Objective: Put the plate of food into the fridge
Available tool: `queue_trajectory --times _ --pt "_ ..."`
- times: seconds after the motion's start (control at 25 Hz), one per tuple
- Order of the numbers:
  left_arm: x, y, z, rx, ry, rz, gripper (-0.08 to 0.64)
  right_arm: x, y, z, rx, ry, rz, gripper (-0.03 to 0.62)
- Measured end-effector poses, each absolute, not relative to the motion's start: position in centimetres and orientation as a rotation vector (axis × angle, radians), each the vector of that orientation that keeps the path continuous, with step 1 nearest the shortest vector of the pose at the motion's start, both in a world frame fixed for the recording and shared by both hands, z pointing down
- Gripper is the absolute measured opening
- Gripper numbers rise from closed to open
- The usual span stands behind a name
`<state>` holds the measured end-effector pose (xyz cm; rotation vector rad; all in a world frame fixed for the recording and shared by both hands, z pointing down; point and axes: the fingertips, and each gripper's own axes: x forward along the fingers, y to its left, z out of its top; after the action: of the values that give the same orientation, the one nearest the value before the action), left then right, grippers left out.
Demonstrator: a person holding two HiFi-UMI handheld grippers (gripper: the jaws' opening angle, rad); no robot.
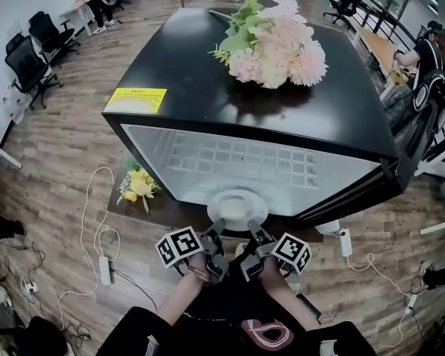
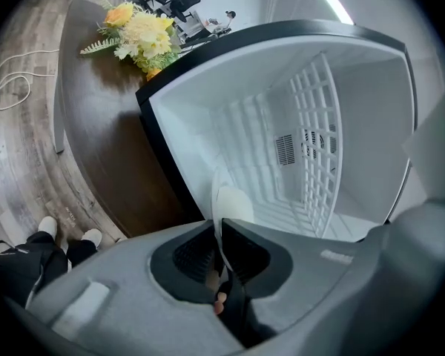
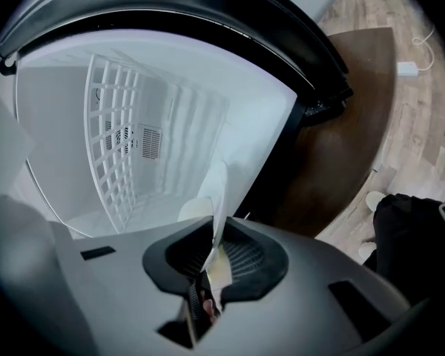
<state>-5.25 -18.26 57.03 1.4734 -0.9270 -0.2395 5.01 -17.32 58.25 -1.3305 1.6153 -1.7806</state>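
Head view: plate (image 1: 237,205), clamped at seven o'clock by left gripper (image 1: 216,231), five by right gripper (image 1: 254,233), could be knocked askew on fridge (image 1: 193,80).

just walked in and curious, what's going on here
A person holds a white plate by its rim, the left hand-held gripper and the right hand-held gripper each shut on it. The plate is at the mouth of the open black fridge, not yet set inside. Pink flowers lie on top.
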Motion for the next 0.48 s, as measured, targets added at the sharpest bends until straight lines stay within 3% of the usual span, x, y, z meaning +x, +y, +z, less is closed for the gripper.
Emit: queue_trajectory --times 0.48 --pt "-4.6 -20.6 57.7 1.471 -0.957 -0.235 0.037 5.7 -19.8 58.9 -1.327 1.615 -1.817 0.052"
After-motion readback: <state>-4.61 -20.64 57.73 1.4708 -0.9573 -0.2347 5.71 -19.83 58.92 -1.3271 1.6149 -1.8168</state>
